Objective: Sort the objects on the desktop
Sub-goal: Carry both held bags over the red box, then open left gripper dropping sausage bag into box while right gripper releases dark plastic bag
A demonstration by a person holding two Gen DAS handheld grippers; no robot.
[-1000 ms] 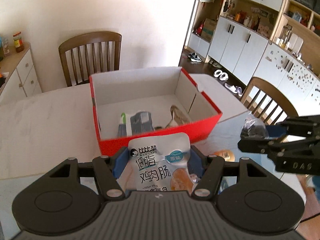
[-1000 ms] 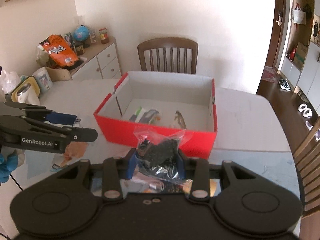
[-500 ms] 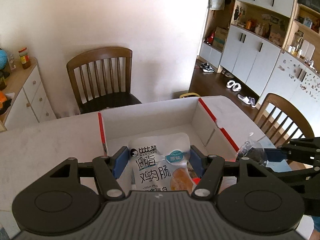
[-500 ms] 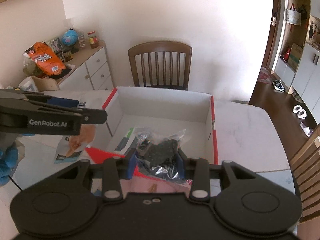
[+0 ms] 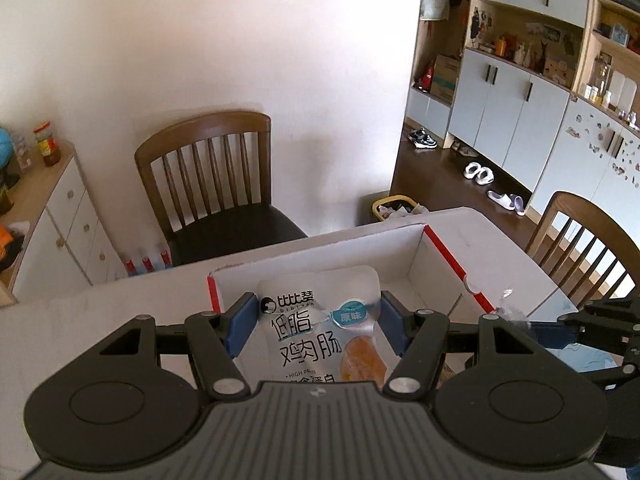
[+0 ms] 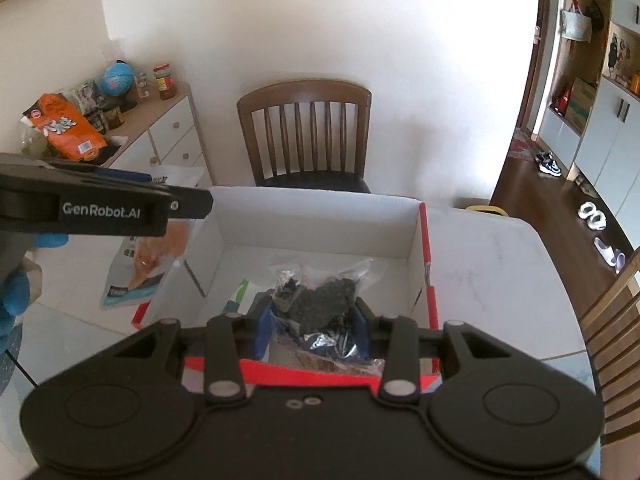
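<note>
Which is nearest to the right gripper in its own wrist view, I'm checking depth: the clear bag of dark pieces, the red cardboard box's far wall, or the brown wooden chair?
1. Clear bag of dark pieces, held between the pads.
2. Red cardboard box's far wall, ahead.
3. Brown wooden chair, beyond the table.

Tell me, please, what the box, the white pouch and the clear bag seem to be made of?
Box: likely cardboard, red outside, matte white inside; thin walls with folded corners. White pouch: probably glossy plastic film; printed, and buckled between the left gripper's pads. Clear bag: thin transparent plastic, crinkled and glinting, dark contents showing through, pinched in the right gripper.
</note>
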